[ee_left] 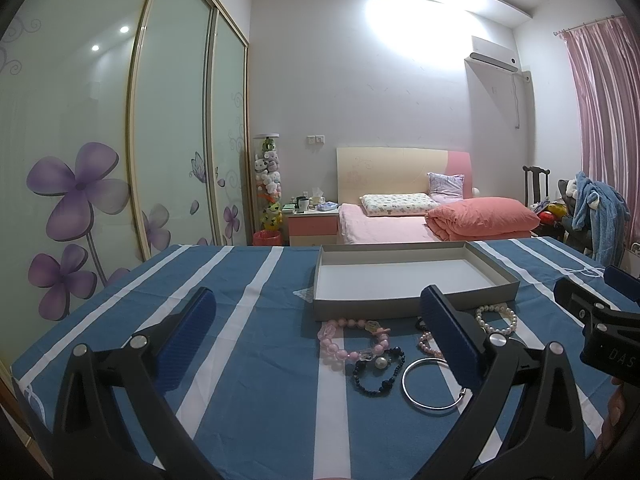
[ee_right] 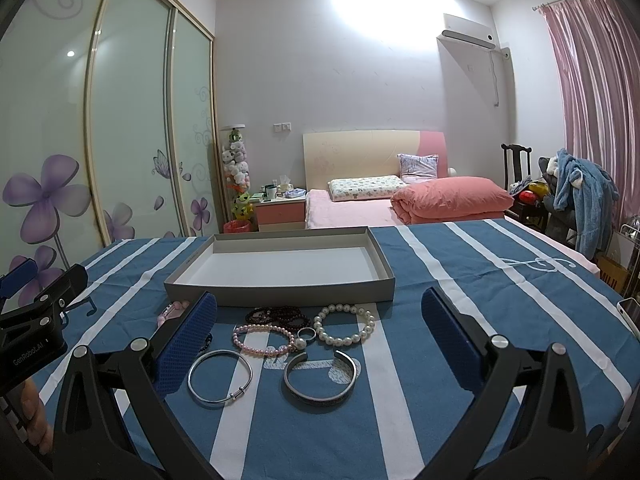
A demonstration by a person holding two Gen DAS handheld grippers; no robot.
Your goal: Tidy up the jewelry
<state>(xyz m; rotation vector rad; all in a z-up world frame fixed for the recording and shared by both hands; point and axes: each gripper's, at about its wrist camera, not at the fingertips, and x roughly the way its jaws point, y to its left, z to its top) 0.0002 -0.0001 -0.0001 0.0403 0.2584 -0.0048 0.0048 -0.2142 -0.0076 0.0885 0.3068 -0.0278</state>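
Before one tray: seven bracelets, one ring.

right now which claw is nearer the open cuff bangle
Right. The open cuff bangle lies straight ahead between the right claw's open fingers. The left claw sits off to the cuff's left, over the pink bead bracelet, and its view doesn't show the cuff.

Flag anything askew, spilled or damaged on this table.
Nothing damaged or spilled. The bracelets, like the white pearl bracelet and open cuff bangle, lie loose on the striped cloth before the empty grey box.
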